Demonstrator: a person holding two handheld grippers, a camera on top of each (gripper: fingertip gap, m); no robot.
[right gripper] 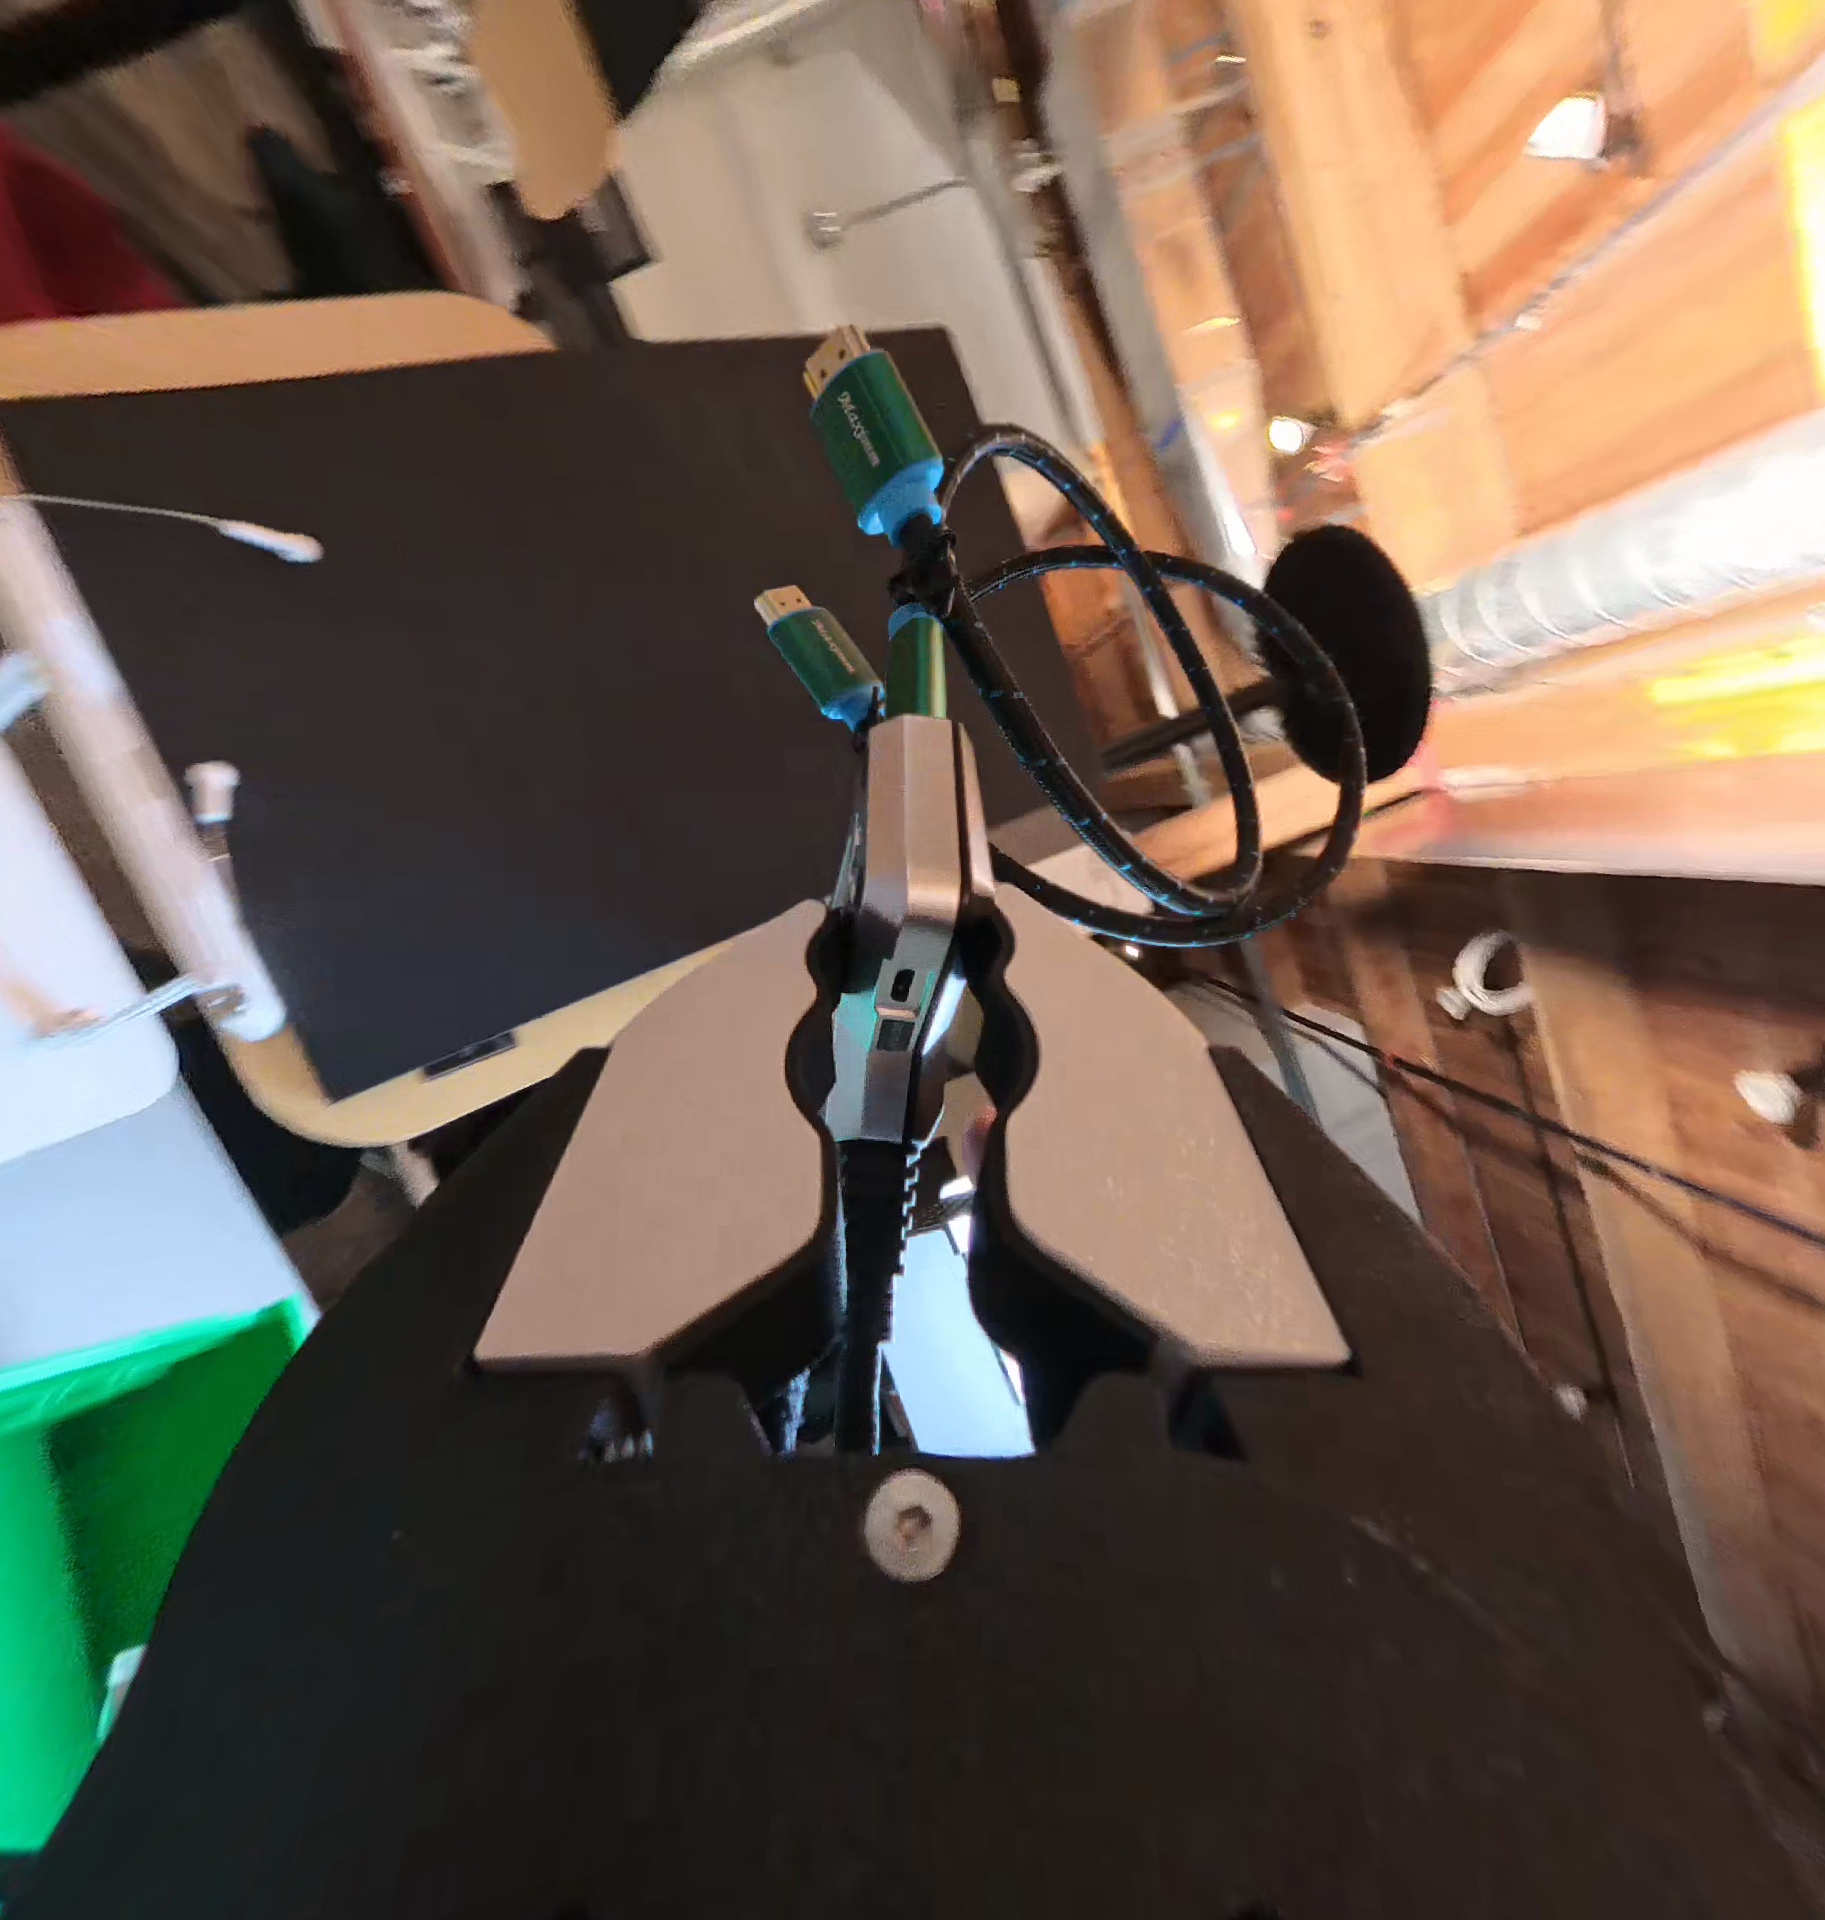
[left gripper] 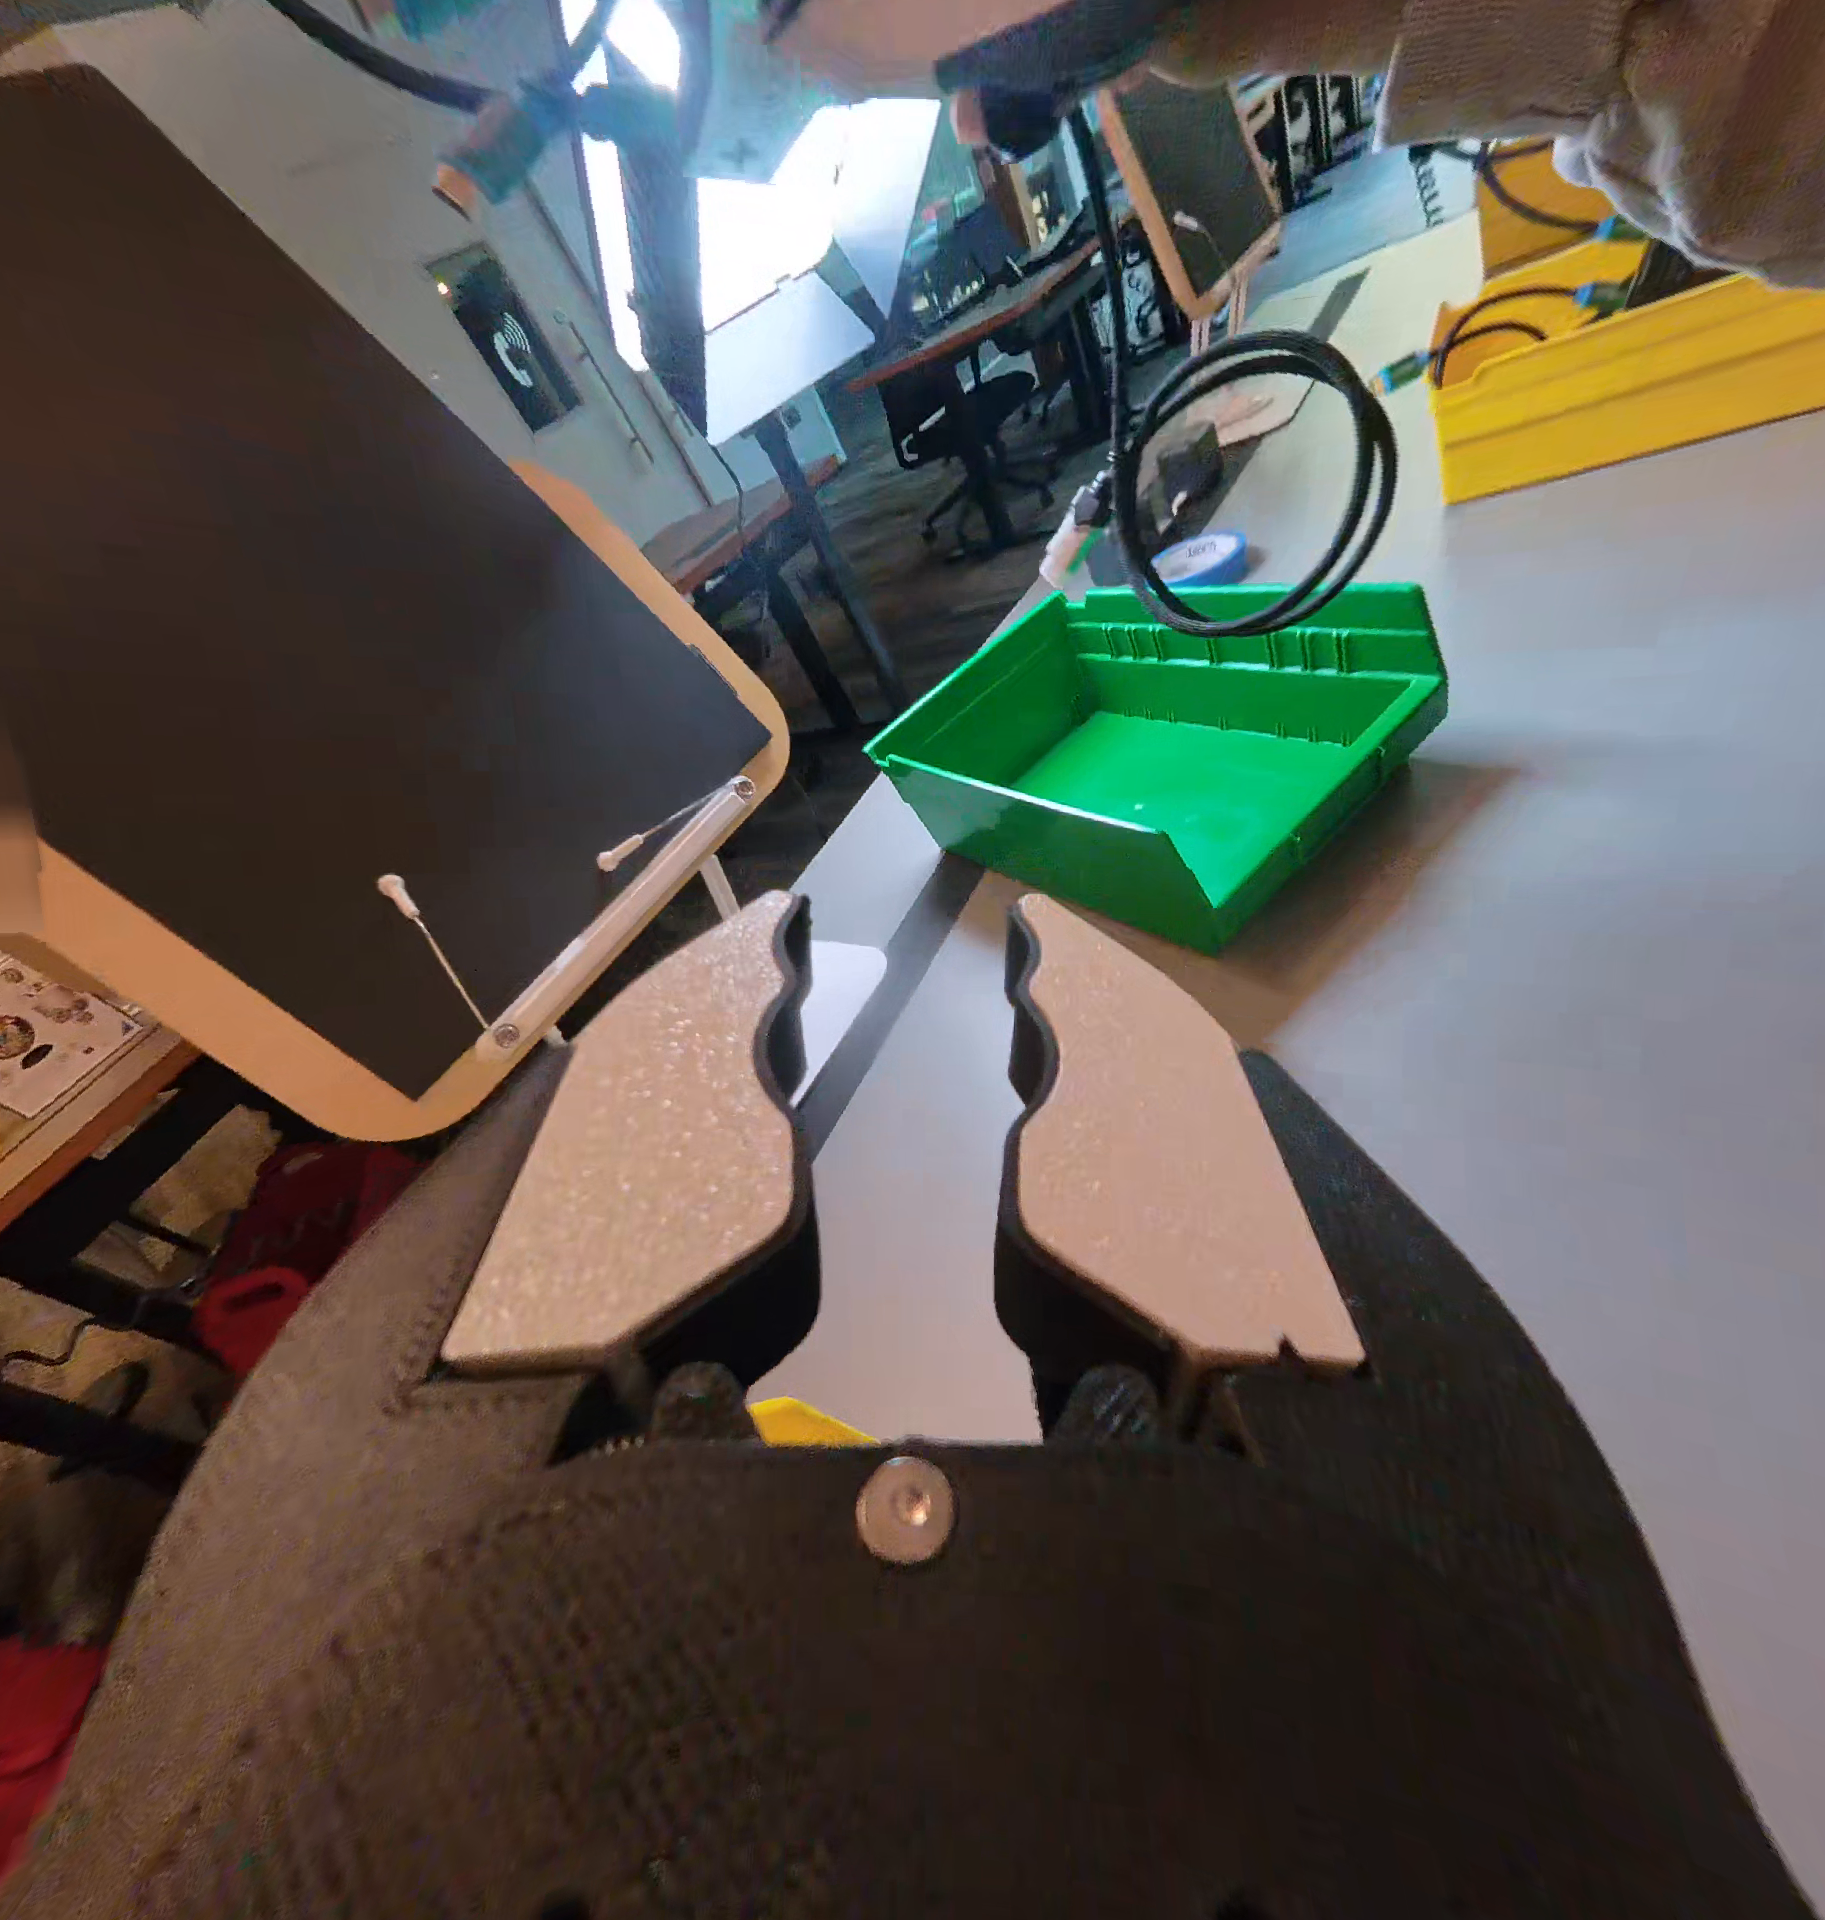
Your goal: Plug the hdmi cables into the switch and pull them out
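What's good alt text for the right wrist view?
The right gripper is clamped on a silver switch held in the air, a green HDMI plug in its far end. Two loose plugs and a coiled black cable dangle beyond it; the background is blurred.

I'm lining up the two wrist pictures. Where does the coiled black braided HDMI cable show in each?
Left wrist view: coiled black braided HDMI cable hangs upper right, above the green plastic bin.
Right wrist view: cable loop right of centre.
Shared landmark: the green bin.
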